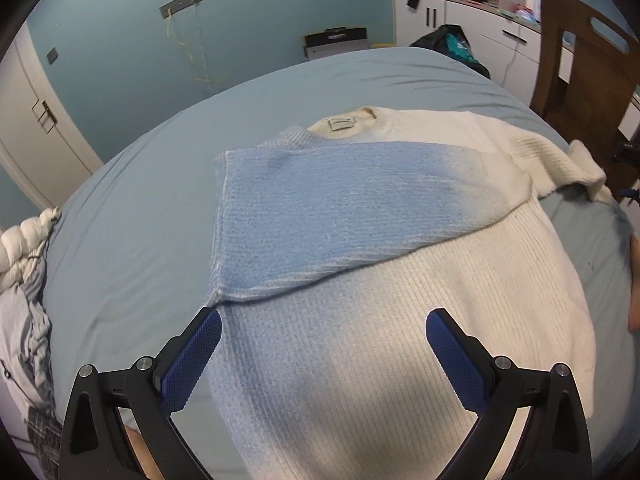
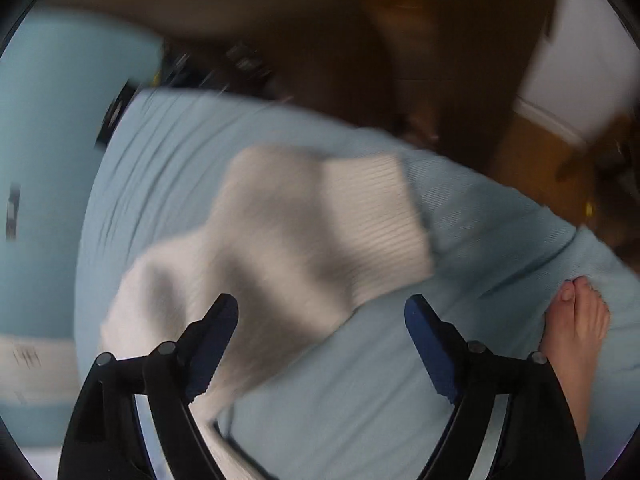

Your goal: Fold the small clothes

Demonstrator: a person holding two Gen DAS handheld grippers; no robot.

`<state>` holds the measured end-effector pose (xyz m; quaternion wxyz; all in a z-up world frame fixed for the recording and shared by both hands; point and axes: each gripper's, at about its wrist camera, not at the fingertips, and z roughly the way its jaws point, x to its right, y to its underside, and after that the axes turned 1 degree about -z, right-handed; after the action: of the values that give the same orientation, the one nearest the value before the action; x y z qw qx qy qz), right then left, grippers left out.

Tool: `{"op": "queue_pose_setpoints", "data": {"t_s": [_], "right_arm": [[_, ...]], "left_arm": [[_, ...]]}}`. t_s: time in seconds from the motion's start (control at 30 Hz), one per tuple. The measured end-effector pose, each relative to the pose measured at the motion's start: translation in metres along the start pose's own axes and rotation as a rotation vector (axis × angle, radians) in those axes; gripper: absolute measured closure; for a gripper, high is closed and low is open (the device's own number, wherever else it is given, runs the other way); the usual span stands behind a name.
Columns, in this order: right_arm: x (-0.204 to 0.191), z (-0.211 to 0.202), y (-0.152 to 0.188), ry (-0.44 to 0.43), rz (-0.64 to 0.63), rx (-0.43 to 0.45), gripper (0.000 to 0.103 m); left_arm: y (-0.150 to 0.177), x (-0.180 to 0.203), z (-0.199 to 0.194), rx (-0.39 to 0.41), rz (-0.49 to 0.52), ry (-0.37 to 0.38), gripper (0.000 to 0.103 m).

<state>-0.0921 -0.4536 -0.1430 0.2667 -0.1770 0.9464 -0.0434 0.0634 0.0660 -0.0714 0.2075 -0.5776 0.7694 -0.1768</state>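
**A:** Blue walls, blue sheet, and on the bed (image 1: 132, 216) lies the sweater (image 1: 400, 288), spread flat with its collar (image 1: 348, 122) at the far side.

**B:** It fades from blue on one side to cream on the other. Blue sleeve (image 1: 320, 204) is folded across the chest, lying flat on the body.

**A:** And the cream sleeve (image 2: 304, 224)?

**B:** Out to the side on the sheet, cuff end near the bed's edge. Right wrist view is badly smeared, so I'd only say it looks loosely rumpled there.

**A:** Tools, then. Left gripper (image 1: 324, 332)?

**B:** Jaws spread wide over the sweater's lower body, nothing between the pads. One blue pad sits over the sweater's blue edge, the other over the cream knit.

**A:** Right gripper (image 2: 322, 316)?

**B:** Also spread wide, holding nothing. The cream sleeve runs under its one finger, but the pads aren't pinching it.

**A:** Round the edges?

**B:** A bare foot (image 2: 576, 320) on the sheet just beside the right gripper. In the left wrist view, a wooden chair (image 1: 584, 72) past the far corner, white drawers (image 1: 460, 16) with clutter on top, and a bundle of white bedding (image 1: 24, 248) at the other edge.
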Motion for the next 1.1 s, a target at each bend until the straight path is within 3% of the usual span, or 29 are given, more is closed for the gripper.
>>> {"op": "queue_pose_setpoints", "data": {"t_s": [0.13, 0.23, 0.37, 0.4, 0.43, 0.47, 0.5, 0.53, 0.6, 0.8, 0.93, 1.1], "right_arm": [[0.020, 0.033, -0.029, 0.137, 0.087, -0.039, 0.020], [0.009, 0.056, -0.033, 0.229, 0.004, -0.021, 0.020], [-0.053, 0.096, -0.006, 0.391, -0.191, 0.016, 0.024], [-0.062, 0.096, -0.001, 0.418, -0.226, 0.044, 0.029], [-0.072, 0.098, 0.005, 0.417, -0.271, 0.061, 0.047], [-0.079, 0.099, 0.007, 0.421, -0.306, 0.059, 0.059], [-0.088, 0.101, 0.009, 0.453, -0.357, 0.057, 0.064], [-0.102, 0.105, 0.012, 0.494, -0.444, 0.038, 0.085], [-0.114, 0.100, 0.015, 0.530, -0.521, 0.031, 0.094], [-0.182, 0.009, 0.020, 0.425, -0.656, 0.256, 0.095], [-0.237, -0.069, 0.030, 0.234, -0.731, 0.343, 0.095], [-0.328, -0.154, 0.089, 0.017, -0.856, 0.491, 0.095]], "left_arm": [[-0.001, 0.002, 0.008, -0.015, 0.008, 0.002, 0.000], [-0.003, -0.001, 0.016, -0.037, -0.012, 0.003, 0.000], [-0.006, -0.007, 0.024, -0.056, -0.047, -0.004, 0.000], [-0.006, -0.007, 0.025, -0.057, -0.051, -0.005, 0.000], [-0.006, -0.008, 0.025, -0.055, -0.057, -0.006, 0.000], [-0.006, -0.009, 0.025, -0.051, -0.062, -0.005, 0.000], [-0.006, -0.009, 0.023, -0.048, -0.062, -0.004, 0.000], [-0.005, -0.010, 0.021, -0.041, -0.057, -0.005, 0.000], [-0.005, -0.010, 0.017, -0.029, -0.047, -0.017, 0.000], [-0.012, -0.023, -0.002, 0.027, -0.082, -0.023, 0.000], [-0.018, -0.037, -0.009, 0.033, -0.160, -0.003, 0.000], [-0.020, -0.052, -0.017, 0.067, -0.224, 0.019, 0.000]]}}
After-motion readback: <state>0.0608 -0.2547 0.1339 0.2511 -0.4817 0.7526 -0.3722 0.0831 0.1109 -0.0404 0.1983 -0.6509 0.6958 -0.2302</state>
